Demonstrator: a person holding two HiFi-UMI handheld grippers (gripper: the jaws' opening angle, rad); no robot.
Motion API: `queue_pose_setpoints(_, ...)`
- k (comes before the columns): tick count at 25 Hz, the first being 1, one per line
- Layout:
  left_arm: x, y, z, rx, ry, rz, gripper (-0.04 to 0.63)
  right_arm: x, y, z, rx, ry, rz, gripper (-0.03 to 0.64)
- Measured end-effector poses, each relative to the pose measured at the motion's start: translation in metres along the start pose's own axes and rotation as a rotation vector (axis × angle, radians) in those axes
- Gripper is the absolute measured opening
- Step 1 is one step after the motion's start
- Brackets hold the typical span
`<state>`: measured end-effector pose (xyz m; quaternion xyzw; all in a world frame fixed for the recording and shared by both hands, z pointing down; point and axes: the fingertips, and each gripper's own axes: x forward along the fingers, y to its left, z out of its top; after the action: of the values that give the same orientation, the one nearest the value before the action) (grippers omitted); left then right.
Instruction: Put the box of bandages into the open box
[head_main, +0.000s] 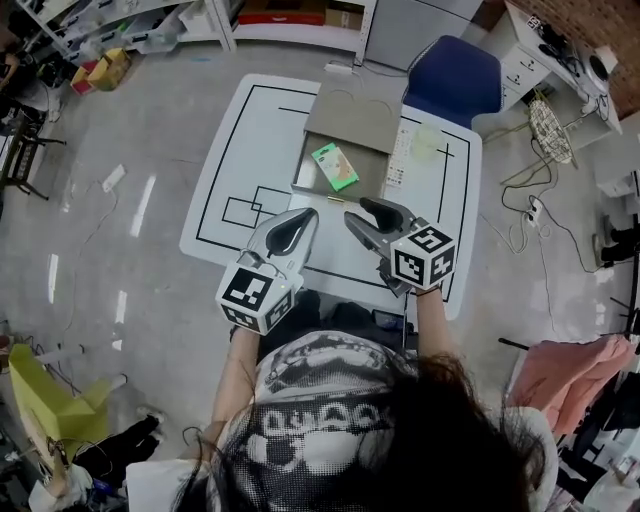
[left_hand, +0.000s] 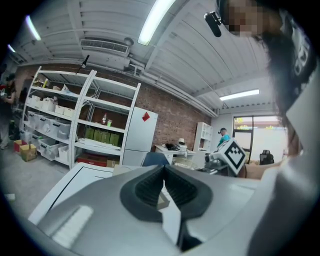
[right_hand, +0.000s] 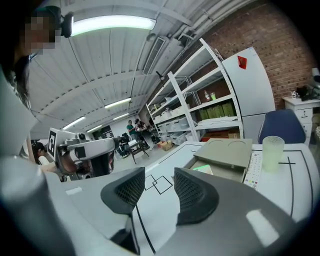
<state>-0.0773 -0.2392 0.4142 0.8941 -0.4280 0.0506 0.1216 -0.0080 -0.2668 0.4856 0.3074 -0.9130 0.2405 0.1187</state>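
Observation:
The green box of bandages (head_main: 335, 167) lies inside the open cardboard box (head_main: 306, 172) at the middle of the white table (head_main: 235, 150); in the right gripper view the box of bandages (right_hand: 202, 168) shows as a green patch under the raised lid (right_hand: 225, 152). My left gripper (head_main: 308, 215) hovers over the table's near edge, short of the open box, with its pads (left_hand: 150, 187) meeting and nothing between them. My right gripper (head_main: 357, 210) is beside it, lifted off the table and apart from the box, its jaws (right_hand: 159, 175) open and empty.
A translucent cup (head_main: 424, 143) and a flat keypad-like sheet (head_main: 397, 155) sit right of the open box. A blue chair (head_main: 452, 80) stands behind the table. Black outlines are marked on the tabletop. Shelves line the far wall (left_hand: 75, 125).

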Motion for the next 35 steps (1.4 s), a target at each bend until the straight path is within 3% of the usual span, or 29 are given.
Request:
queue_pose_setpoints(24,-0.018,-0.126,-0.034,-0.017,0.004,0.083,0.0,-0.125,0.048,-0.038,-0.056,-0.095,0.094,0.124)
queue_pose_setpoints(31,-0.03,-0.135,-0.031,-0.009,0.003,0.104,0.0,-0.135,0.06,-0.034,-0.057,-0.123,0.115,0.105)
queue_pose_setpoints(35,-0.037,-0.133,-0.026,-0.006,0.001,0.111,0.0,-0.134,0.065,-0.03,-0.054,-0.137,0.115,0.063)
